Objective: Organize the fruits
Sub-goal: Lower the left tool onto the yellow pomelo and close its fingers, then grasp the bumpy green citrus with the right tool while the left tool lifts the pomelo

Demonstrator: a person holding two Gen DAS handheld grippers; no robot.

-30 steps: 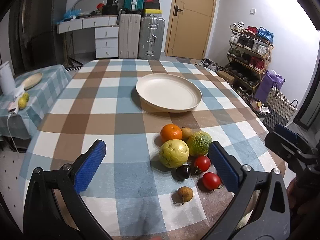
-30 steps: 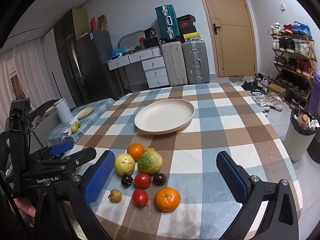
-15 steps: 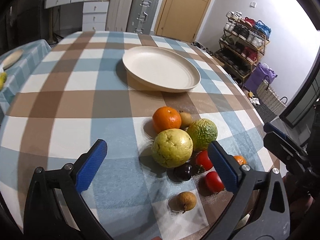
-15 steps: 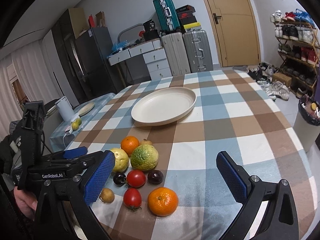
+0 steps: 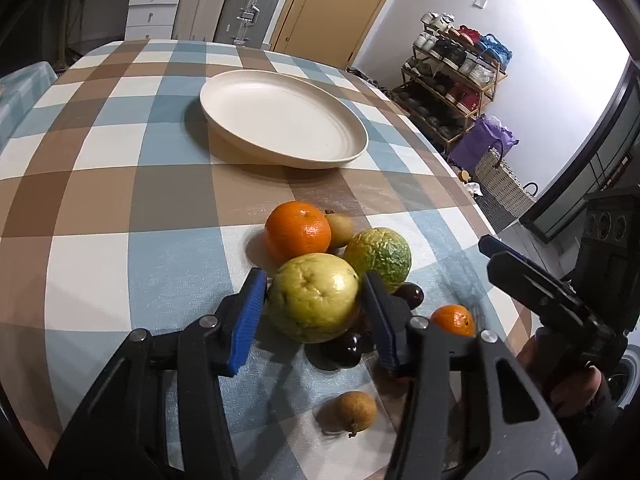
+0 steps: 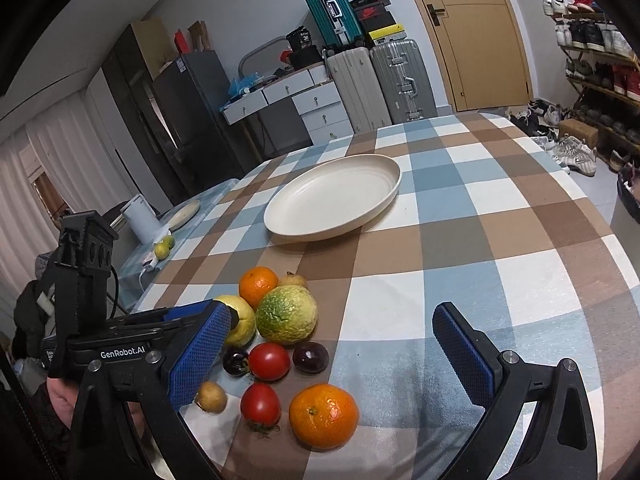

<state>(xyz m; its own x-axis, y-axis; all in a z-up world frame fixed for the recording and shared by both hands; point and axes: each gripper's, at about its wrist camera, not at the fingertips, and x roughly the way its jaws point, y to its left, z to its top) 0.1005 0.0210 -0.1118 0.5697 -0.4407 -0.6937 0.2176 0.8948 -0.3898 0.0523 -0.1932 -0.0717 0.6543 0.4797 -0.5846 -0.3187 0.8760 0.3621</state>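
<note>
The left gripper [image 5: 314,312] is down on the fruit pile, its jaws just closing in around the yellow fruit [image 5: 313,297]. The blue pads sit tight against both flanks of it, so this reads as a pinch taking hold. The fruit is on the counter [image 5: 100,216], at the near edge of the cluster, touching the green fruit [image 5: 380,254] and just in front of the orange [image 5: 298,231].

So the step in hand looks like the first pick: grab the yellow fruit and carry it to the plate [image 5: 280,120], which stands bare beyond the pile.

The right gripper [image 6: 332,356] hovers low with its jaws spread wide and nothing between them, looking down on the tomatoes [image 6: 269,361], a dark plum [image 6: 310,357] and the second orange [image 6: 323,416].

Next, I'd say, comes a straight lift. The yellow fruit is round and leans on its neighbours, so pulling it sideways could set the green fruit or the plum rolling. Up first, then across to the plate, and set it down gently before letting go.
</note>
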